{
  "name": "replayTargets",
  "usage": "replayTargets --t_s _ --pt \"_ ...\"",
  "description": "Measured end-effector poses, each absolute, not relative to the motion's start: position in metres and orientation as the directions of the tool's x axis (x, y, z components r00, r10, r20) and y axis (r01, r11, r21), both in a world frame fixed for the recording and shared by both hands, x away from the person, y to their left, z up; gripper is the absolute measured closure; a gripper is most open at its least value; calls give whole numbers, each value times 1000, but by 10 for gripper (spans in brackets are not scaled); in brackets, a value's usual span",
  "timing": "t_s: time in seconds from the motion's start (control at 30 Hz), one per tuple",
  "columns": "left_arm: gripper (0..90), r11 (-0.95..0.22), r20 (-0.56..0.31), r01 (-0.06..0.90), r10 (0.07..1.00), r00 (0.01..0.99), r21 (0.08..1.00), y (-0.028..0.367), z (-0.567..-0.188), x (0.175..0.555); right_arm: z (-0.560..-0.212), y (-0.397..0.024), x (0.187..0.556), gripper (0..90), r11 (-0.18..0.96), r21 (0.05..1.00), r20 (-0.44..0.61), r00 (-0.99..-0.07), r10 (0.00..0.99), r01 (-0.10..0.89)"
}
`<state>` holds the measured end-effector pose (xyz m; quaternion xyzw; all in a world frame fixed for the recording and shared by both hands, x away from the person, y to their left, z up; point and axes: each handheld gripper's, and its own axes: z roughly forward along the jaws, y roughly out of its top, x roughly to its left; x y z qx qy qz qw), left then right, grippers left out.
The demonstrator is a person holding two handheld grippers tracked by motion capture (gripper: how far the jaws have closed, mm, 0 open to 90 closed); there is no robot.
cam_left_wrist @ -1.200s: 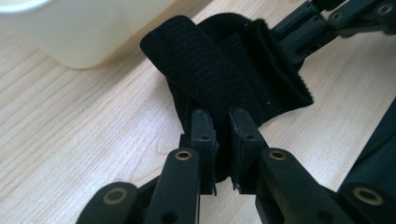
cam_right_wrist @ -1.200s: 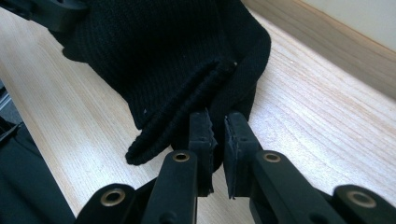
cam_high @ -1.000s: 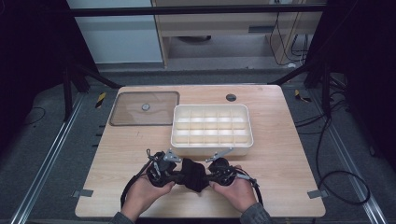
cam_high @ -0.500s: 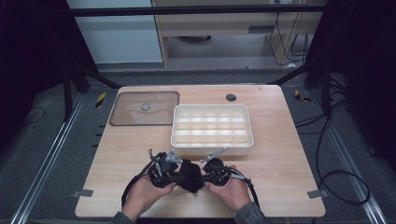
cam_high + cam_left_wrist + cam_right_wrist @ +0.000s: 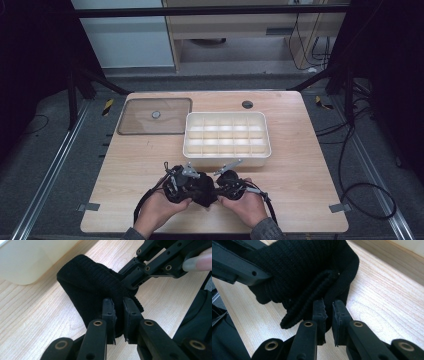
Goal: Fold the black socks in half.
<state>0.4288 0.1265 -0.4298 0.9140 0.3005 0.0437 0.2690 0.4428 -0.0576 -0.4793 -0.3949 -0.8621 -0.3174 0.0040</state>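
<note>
The white divided tray [image 5: 227, 140] at the table's [image 5: 310, 170] middle held nothing visible. Just near of it, both tools clamped a black knit sock [image 5: 202, 187], left tool [image 5: 119, 315] and right tool [image 5: 328, 315] pinching opposite ends, its length running left-right.

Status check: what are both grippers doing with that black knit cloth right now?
Left gripper and right gripper both shut on black knit cloth. Cloth bunched between them, near compartment tray. Nothing in the way.

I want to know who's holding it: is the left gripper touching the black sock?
Touching. In the left gripper view, the left gripper pinches a fold of the black sock.
</note>
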Motion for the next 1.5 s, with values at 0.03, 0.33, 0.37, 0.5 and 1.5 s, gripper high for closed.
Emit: replayTargets --t_s 0.03,0.33,0.37,0.5,1.5 --pt "814 -676 -80 526 573 815 516 126 -430 429 -479 -58 442 821 484 546 257 -686 681 684" --pt "813 -683 -81 522 566 820 511 121 -432 428 -481 -62 441 800 480 549 259 -686 681 684" --pt "813 -684 -81 521 566 821 511 120 -432 428 -481 -63 441 798 480 550 258 -686 680 683" --pt "813 -685 -80 519 563 822 510 119 -433 428 -481 -65 440 774 474 556 261 -685 680 683" --pt "801 -715 -75 502 539 839 487 93 -442 427 -471 -118 432 536 374 598 274 -619 735 709"
